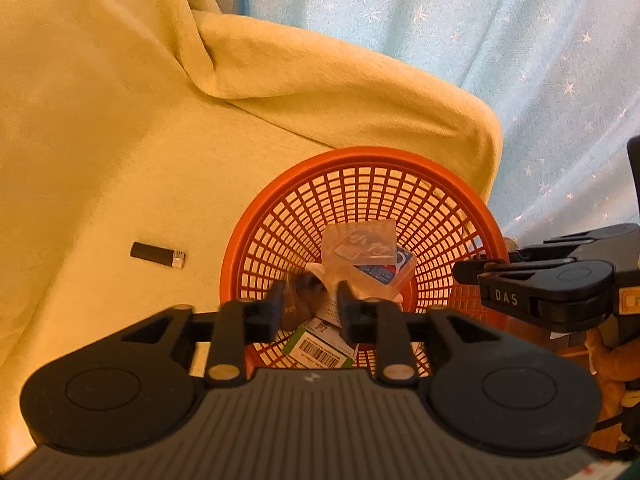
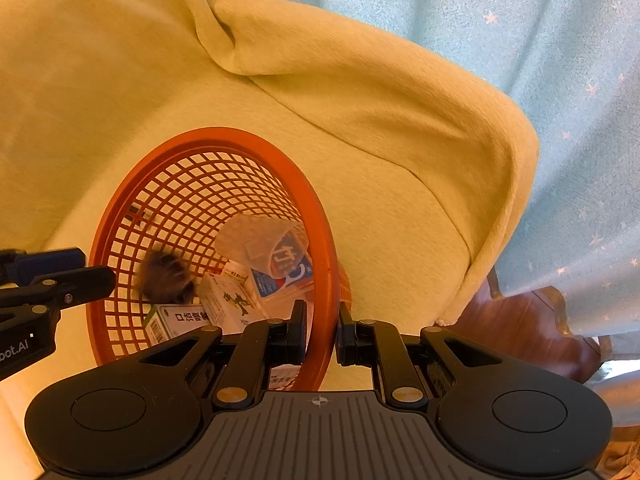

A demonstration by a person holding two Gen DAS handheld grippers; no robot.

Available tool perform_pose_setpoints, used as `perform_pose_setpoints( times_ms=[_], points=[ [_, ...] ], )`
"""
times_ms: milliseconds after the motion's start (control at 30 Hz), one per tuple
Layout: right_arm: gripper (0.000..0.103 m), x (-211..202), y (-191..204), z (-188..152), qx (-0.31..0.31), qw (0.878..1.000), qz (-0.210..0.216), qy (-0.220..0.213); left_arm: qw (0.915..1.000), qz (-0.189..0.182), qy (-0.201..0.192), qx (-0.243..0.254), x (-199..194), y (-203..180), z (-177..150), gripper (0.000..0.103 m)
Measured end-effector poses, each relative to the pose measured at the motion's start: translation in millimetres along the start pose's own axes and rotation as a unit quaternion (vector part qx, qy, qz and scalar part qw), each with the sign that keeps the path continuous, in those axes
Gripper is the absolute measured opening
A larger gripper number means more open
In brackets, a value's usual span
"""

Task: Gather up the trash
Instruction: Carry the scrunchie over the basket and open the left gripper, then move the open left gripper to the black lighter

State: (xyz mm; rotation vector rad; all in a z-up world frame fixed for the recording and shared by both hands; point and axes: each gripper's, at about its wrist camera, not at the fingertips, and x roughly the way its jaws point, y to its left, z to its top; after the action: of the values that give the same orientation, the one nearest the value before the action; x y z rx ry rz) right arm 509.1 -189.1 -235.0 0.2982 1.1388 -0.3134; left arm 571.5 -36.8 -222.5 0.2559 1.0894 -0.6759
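Left wrist view close above the orange basket, facing down — right wrist view at its right rim, both sharing its contents

Orange lattice basket, yellow blanket, lt-blue star-print curtain, blk lighter.

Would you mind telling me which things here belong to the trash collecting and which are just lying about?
Part of the job: orange basket, held at its rim by the right gripper; clear packet, barcoded box, brown clump, left gripper, black lighter.

Just there: yellow blanket, starred curtain.
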Motion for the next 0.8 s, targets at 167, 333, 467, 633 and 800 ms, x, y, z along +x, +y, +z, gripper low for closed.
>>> perform_pose_setpoints(
  times_ms=[167,333,467,633,800],
  points=[
    [0.01,0.8,-1.0,0.5,0.002,1.0,-0.001,0.001,1.0,-0.001,-0.003,0.001,-2.5,2.8,0.8,0.03],
    [0.01,0.9,-1.2,0.5,0.002,1.0,-0.001,0.0,1.0,0.004,-0.009,0.0,-8.7,13.2,-2.4,0.03],
    [0.01,1.0,-2.4,0.6,0.003,1.0,-0.002,0.001,0.9997,0.02,-0.016,0.002,-14.4,28.2,-6.4,0.03],
    [0.01,2.7,-7.5,1.4,0.014,1.0,-0.006,0.001,0.9987,0.044,-0.025,-0.001,-17.7,54.9,-12.7,0.031],
    [0.008,6.2,-19.2,1.3,0.022,0.999,-0.029,0.003,0.9978,0.062,-0.019,-0.008,-10.1,81.7,-17.3,0.032]
  ],
)
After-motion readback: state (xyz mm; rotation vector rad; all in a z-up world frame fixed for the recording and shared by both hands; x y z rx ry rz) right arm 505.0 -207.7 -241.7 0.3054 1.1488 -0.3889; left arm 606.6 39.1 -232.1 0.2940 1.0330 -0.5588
